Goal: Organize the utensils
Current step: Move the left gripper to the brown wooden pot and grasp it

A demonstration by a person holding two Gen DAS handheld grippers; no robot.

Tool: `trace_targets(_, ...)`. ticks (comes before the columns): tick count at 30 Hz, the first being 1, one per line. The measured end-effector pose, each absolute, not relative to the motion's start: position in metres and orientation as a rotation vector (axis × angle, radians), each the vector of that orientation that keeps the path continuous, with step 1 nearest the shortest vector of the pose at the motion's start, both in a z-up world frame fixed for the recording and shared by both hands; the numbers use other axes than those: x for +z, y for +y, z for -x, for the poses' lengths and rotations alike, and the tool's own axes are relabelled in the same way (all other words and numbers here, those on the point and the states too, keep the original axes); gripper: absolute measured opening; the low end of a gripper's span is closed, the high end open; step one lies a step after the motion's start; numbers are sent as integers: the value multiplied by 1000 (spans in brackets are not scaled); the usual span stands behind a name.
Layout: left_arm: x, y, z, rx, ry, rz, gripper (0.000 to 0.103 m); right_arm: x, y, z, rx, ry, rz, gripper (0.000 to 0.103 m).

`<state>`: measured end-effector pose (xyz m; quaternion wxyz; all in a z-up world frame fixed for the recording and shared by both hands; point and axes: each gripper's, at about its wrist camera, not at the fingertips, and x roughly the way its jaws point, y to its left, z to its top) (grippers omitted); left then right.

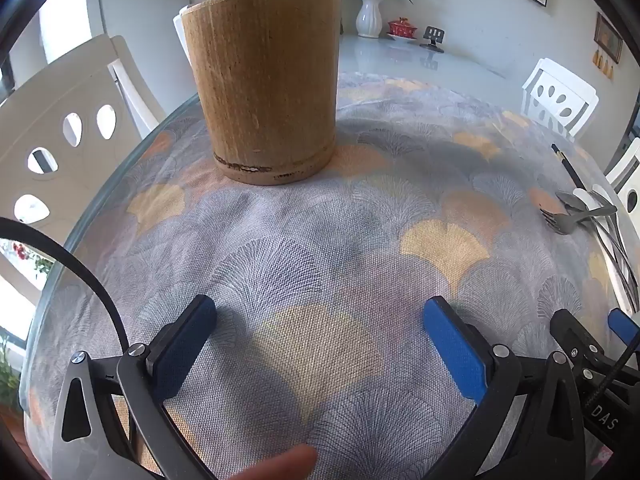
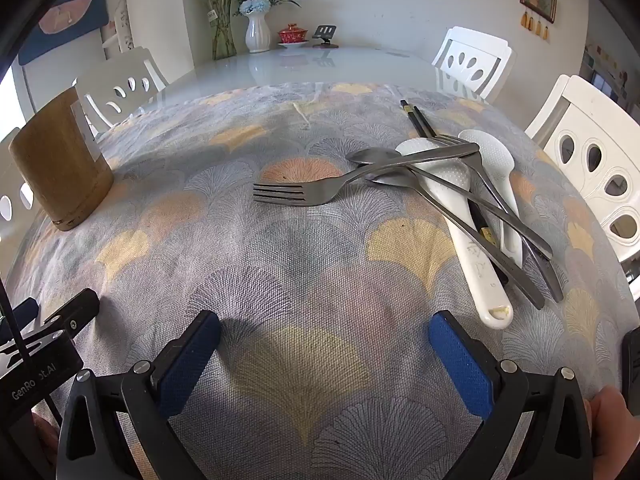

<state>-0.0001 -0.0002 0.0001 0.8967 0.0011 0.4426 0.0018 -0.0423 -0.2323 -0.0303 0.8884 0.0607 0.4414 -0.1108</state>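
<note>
A tall bamboo holder (image 1: 264,84) stands upright on the patterned cloth, straight ahead of my left gripper (image 1: 320,316), which is open and empty above the cloth. The same holder (image 2: 60,168) shows at far left in the right wrist view. A heap of utensils lies ahead and to the right of my right gripper (image 2: 324,332), also open and empty. On top lies a steel fork (image 2: 320,192) with tines pointing left, crossing steel spoons (image 2: 372,156), two white rice paddles (image 2: 472,248) and black chopsticks (image 2: 420,124). The fork (image 1: 560,220) peeks in at the left view's right edge.
White chairs (image 2: 592,160) ring the glass table (image 2: 320,68). At its far end stand a white vase of flowers (image 2: 256,32), a red lidded bowl (image 2: 293,34) and a small black stand (image 2: 325,36). A fingertip (image 1: 280,464) shows at the bottom of the left view.
</note>
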Motion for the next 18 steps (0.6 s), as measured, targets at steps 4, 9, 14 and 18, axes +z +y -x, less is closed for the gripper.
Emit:
trace_targets(4, 0, 0, 0, 2, 918, 1, 103, -30, -232, 42, -231, 917, -125, 103)
trace_targets(9, 0, 1, 0, 2, 919, 0, 103, -30, -232, 42, -231, 917, -125, 103)
trace_targets(14, 0, 0, -3, 9, 925, 4, 103, -30, -233, 42, -231, 917, -125, 103)
trace_targets(18, -2, 2, -11, 5, 955, 3, 103, -30, -232, 42, -231, 917, -125, 103)
